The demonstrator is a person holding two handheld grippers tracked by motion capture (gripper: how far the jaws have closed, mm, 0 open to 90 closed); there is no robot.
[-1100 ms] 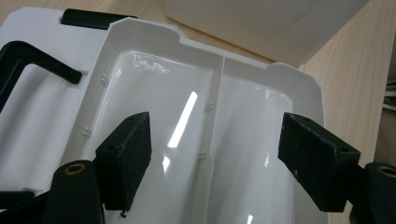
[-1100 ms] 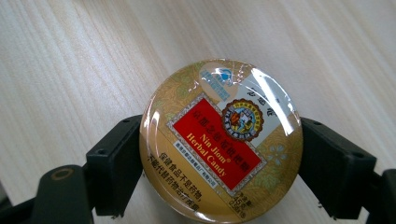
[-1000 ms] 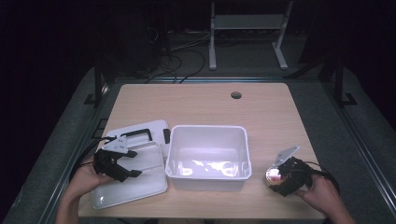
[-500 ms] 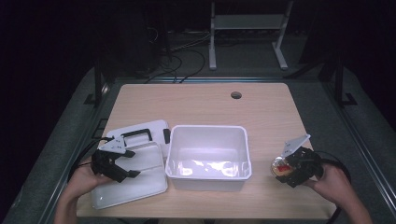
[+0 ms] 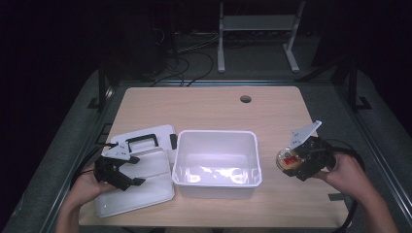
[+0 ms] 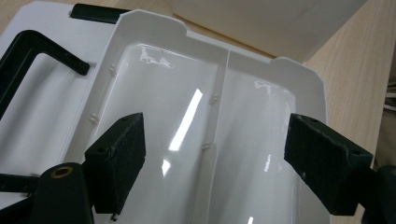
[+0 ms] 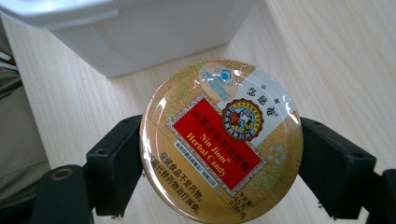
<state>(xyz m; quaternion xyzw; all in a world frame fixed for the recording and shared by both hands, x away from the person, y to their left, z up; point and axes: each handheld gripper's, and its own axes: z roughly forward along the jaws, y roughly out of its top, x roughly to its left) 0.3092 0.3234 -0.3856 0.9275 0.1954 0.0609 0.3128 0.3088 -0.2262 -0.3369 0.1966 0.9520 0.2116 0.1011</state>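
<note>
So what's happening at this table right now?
A person is working with a hand-held gripper in each hand. The right gripper is clamped on a round candy tin and holds it above the wooden table, just right of an open white bin. The left gripper hovers over a shallow white tray lying on the bin's lid; its jaws have just been opening, with nothing gripped between them.

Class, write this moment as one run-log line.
right gripper: shut on candy tin, beside bin | left gripper: open, jaws just opening, over tray
</note>
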